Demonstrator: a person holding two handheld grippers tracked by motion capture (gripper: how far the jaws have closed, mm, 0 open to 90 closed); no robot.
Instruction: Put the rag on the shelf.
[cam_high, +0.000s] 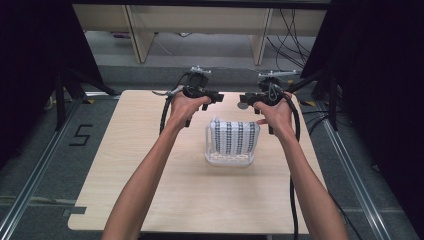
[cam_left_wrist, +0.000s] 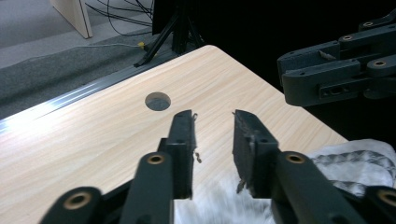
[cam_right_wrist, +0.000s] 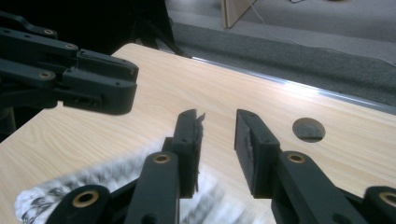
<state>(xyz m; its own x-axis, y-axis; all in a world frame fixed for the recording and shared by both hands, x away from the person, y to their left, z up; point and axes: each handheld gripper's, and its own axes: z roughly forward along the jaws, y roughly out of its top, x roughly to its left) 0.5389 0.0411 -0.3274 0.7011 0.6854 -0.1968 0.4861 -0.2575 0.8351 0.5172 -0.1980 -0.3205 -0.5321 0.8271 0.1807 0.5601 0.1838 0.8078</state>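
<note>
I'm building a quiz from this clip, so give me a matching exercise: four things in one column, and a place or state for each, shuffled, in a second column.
Things:
1. black-and-white patterned cloth
2. clear plastic basket
3. left tool
4. round hole in the light wooden table

Places or states:
A. stands at the middle of the table
B. jaws apart, nothing between them
C. draped in and over the basket
D. near the table's far edge

Pairs: 1-C, 2-A, 3-B, 4-D
</note>
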